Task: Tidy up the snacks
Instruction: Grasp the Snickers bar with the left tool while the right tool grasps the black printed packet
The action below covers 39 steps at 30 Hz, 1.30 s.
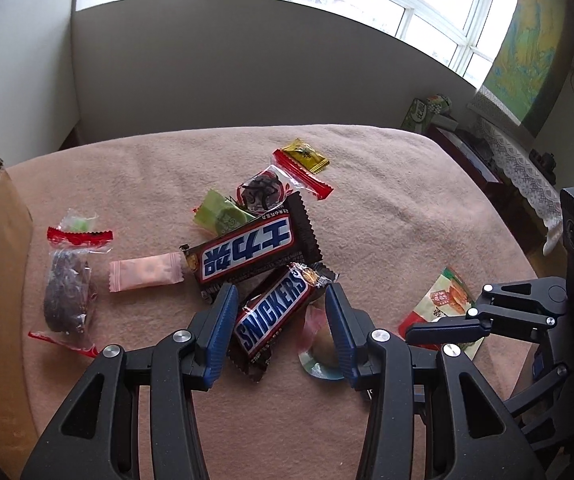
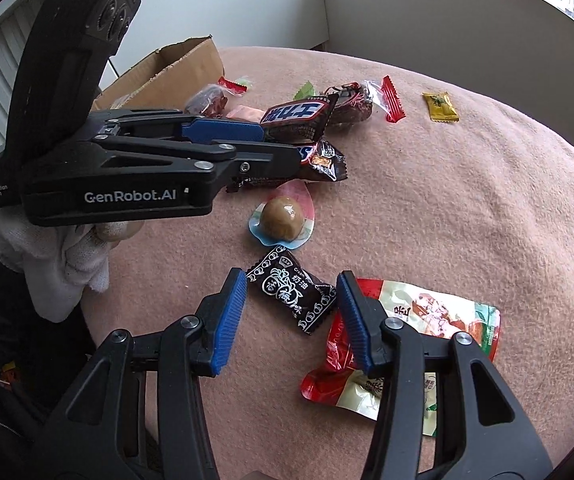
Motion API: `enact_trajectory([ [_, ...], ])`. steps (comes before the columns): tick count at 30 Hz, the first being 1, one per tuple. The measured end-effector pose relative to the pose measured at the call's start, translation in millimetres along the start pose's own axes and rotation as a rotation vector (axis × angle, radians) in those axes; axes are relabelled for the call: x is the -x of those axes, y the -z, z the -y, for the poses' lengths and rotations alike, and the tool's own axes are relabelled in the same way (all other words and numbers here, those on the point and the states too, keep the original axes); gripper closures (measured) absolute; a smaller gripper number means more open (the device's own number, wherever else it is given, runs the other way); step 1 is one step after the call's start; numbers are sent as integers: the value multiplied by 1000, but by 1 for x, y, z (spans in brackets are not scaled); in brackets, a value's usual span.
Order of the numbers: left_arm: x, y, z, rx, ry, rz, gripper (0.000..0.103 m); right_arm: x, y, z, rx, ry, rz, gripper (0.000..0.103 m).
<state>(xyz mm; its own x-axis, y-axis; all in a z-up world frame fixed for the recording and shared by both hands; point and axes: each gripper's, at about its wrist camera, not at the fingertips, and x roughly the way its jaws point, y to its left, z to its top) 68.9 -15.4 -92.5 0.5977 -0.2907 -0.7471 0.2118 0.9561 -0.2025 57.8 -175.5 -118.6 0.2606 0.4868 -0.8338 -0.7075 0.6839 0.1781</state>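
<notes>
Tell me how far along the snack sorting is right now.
Barely started. Done: nothing is visibly in the cardboard box, though its inside is mostly hidden. In hand: the left gripper straddles the Snickers bar and the right gripper straddles the black candy, neither clearly gripped. Left: everything else scattered on the pink blanket.

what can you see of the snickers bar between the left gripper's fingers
The Snickers bar is a glossy brown wrapper with a white-edged blue logo and crimped ends, unopened as far as shows. It lies flat and diagonal on the pink blanket, its far end tucked against the other chocolate bar. The left gripper straddles it with a blue pad on each side, seemingly not yet pressing on it.
</notes>
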Motion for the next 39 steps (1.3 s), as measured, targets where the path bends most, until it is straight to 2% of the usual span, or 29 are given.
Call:
enact_trajectory([
  [5, -5, 1, -9, 36, 7, -18, 60, -3, -2, 3, -8, -3, -1, 53],
  [12, -4, 7, 13, -47, 10, -36, 60, -5, 1, -9, 45, -21, -37, 53],
  [16, -11, 1, 15, -50, -40, -34, 60, -9, 1, -9, 42, -8, -33, 54],
  [19, -20, 0, 13, -49, -50, -57, 60, -10, 0, -10, 39, 2, -29, 54],
  [24, -26, 2, 14, -58, -74, -48, 62, -15, -2, -15, 62, 43, -25, 60],
  [25, -25, 2, 13, -55, -79, -43, 64, -16, -2, -15, 62, 49, -24, 63],
  [26, -25, 3, 12, -50, -85, -38, 71, -17, -2, -15, 62, 60, -22, 66],
  [28, -24, 3, 8, -34, -80, -33, 74, -16, -2, -14, 56, 82, -21, 76],
  [39, -3, 19, 2, -24, -88, -3, 74, -9, -2, 0, -29, 40, -2, 82],
])
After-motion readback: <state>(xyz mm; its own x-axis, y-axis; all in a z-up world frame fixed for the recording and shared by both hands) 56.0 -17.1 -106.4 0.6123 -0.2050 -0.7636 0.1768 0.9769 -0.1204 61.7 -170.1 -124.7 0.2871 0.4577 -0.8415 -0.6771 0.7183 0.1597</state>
